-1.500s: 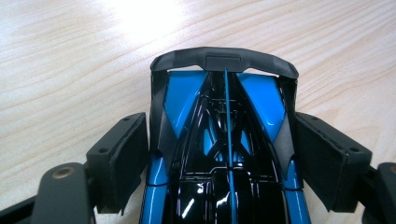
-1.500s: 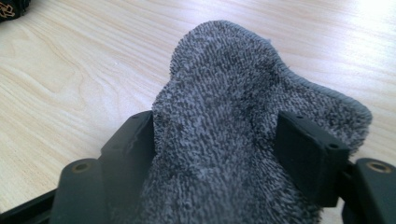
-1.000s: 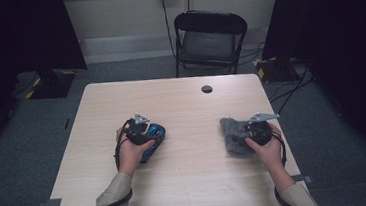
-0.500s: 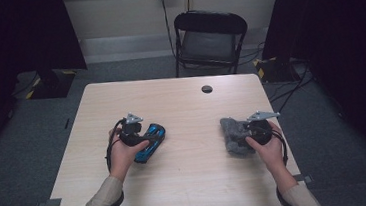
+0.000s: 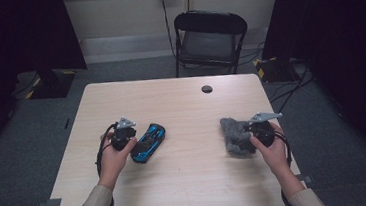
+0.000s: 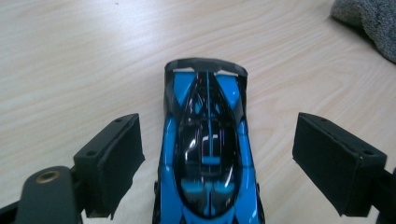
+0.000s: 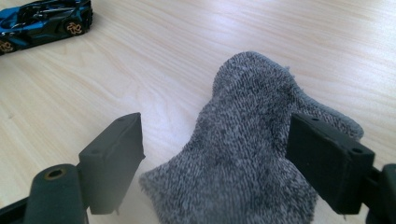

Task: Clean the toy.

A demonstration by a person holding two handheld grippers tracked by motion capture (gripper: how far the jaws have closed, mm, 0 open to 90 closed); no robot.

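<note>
- Since a second ago, the left claw (image 5: 123, 133) has slid off the blue toy car (image 5: 148, 142) toward 9 o'clock, leaving the car bare on the surface (image 5: 188, 183); both claws have just been opening their jaws, the left with the car between them, the right with the grey sock (image 5: 236, 136) between them.
- High view: the left claw sits just beside the car at its 9 o'clock side, held by the person's left hand (image 5: 111, 159). The car lies slanted, one end toward 1 o'clock. Well apart, toward 3 o'clock, the sock lies crumpled, with the right claw (image 5: 261, 129) at its 3 o'clock edge in the right hand (image 5: 273, 150). A small black disc (image 5: 207, 89) rests on the surface toward 12 o'clock, and a folding chair (image 5: 210, 38) stands beyond the far edge.
- Left gripper view: the left claw (image 6: 217, 163) is spread wide; the car (image 6: 208, 154) lies lengthwise between the jaws, touching neither pad, its far end toward 12 o'clock. A corner of the sock (image 6: 369, 23) shows at 2 o'clock.
- Right gripper view: the right claw (image 7: 219, 163) is spread; the sock (image 7: 247, 154) lies heaped between the jaws, brushing the right pad and clear of the left one. The car (image 7: 44, 21) lies at 10 o'clock, side-on.
</note>
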